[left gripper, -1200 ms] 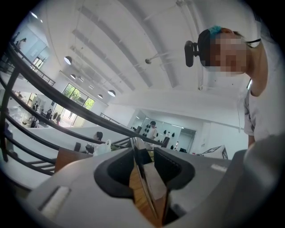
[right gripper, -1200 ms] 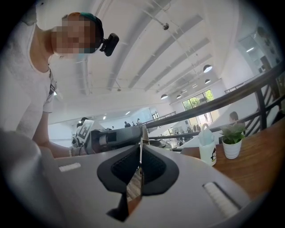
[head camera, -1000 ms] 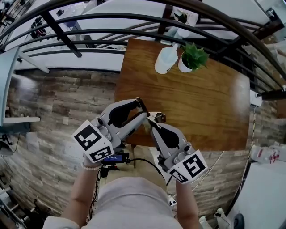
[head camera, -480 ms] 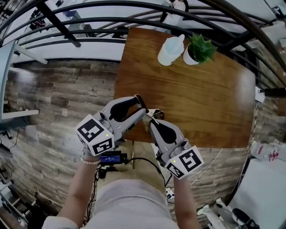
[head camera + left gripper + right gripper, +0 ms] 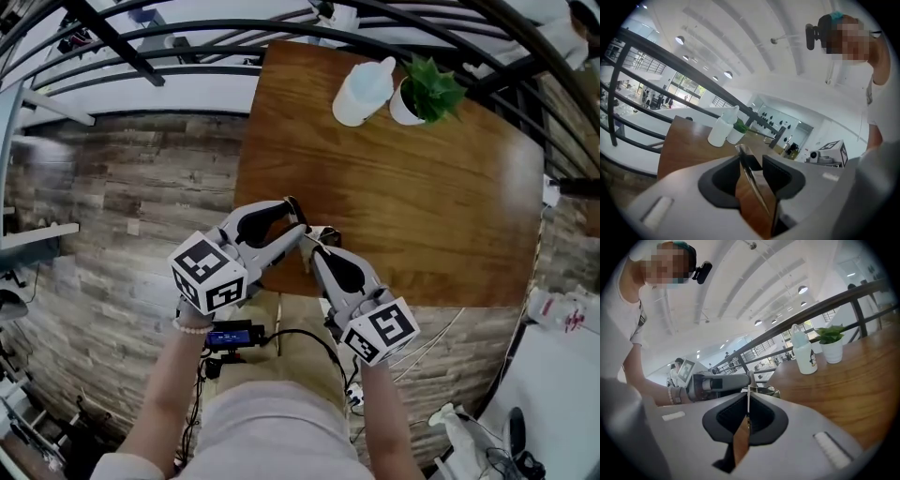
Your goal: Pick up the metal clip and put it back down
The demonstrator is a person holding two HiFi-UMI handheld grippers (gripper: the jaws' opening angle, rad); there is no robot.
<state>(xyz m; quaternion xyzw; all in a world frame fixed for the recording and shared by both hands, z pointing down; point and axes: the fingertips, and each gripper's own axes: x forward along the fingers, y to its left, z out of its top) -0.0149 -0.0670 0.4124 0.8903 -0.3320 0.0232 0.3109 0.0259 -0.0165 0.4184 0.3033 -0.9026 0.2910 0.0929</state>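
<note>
Two grippers point(image 5: 300, 228) point(image 5: 317, 247) — clip point(image 5: 327, 235), bottle point(image 5: 364, 91), plant point(image 5: 429, 95) one each

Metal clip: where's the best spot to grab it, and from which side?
Probably by its thin flat ends. The metal clip looks like a slim strip, so jaws can close flat on its two faces. The left gripper and right gripper hold it that way, one coming in from each side, above the near edge of the wooden table.

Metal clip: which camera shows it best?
Left gripper view: the metal clip stands large and close between the jaws. Head view shows it tiny, far below the camera. Right gripper view shows only its handle, edge-on.
</note>
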